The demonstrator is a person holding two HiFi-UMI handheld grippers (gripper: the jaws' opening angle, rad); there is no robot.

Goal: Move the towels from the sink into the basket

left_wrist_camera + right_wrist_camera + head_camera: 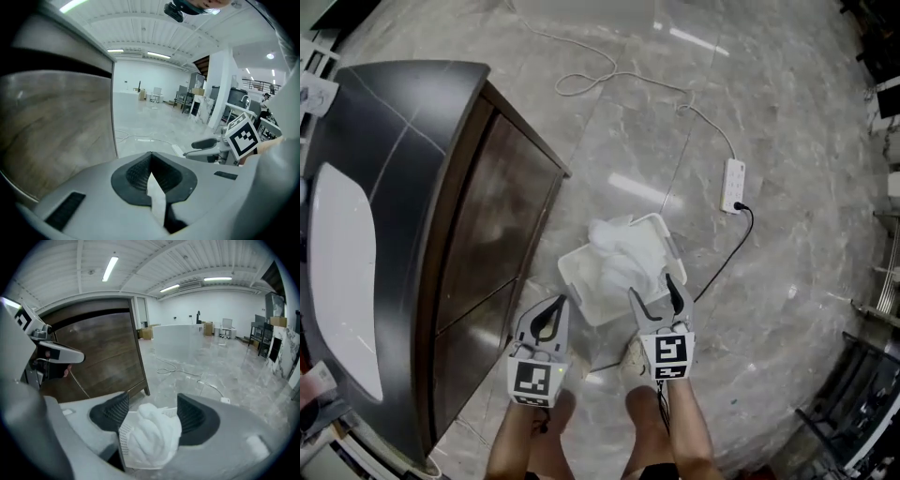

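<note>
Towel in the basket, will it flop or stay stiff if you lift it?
Probably floppy: the towel lies crumpled in soft folds. Likely light, since it looks fluffy. It shouldn't roll, slumped in the basket.

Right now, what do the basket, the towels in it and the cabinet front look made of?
Basket: probably plastic, matte white; its thin wall shows small perforations in the right gripper view.
Towels: soft white cloth, possibly terry; they lie crumpled in rounded folds.
Cabinet front: dark brown wood or wood veneer, with visible grain and a slight sheen.
</note>
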